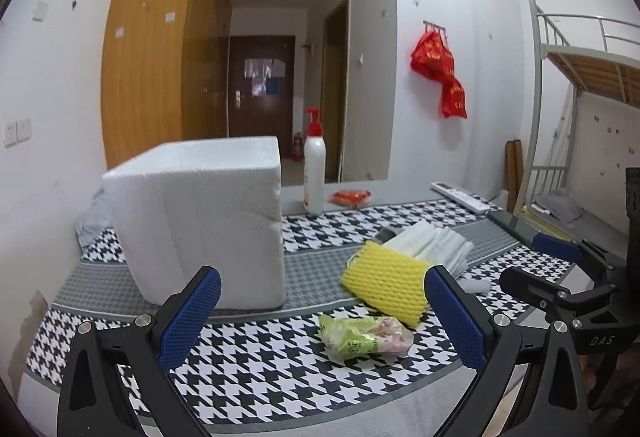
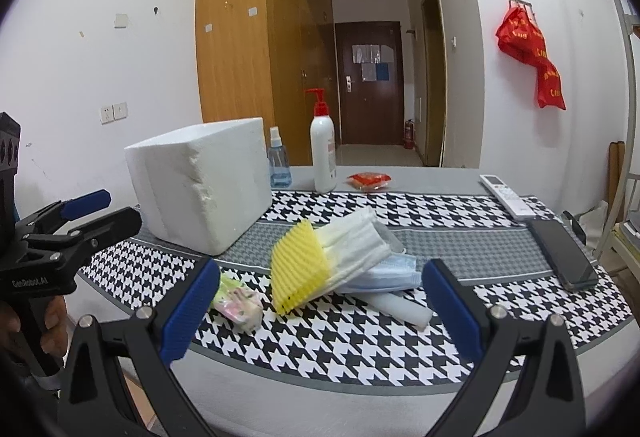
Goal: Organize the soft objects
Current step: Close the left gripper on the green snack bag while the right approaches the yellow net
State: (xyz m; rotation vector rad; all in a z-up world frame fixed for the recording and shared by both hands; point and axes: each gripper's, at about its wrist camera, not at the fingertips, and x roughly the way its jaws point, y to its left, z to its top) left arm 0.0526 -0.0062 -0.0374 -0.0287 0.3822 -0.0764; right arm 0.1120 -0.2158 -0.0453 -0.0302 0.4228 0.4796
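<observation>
My left tongs [image 1: 322,321] hang released over the near edge of the bench [image 1: 256,365], jaws wide apart with nothing between them, and my right tongs [image 2: 320,307] are spread just the same. Ahead of both sits the soft pile: a yellow foam net [image 2: 298,269] tilted up against a stack of white foam sheets [image 2: 356,241], with a pale blue face mask [image 2: 394,273] tucked under them. Just left of the net lies a small green packet [image 1: 366,337], flat on the checked cloth. Farther left stands a white foam box [image 1: 196,221]; behind it, a pump bottle [image 2: 323,153].
</observation>
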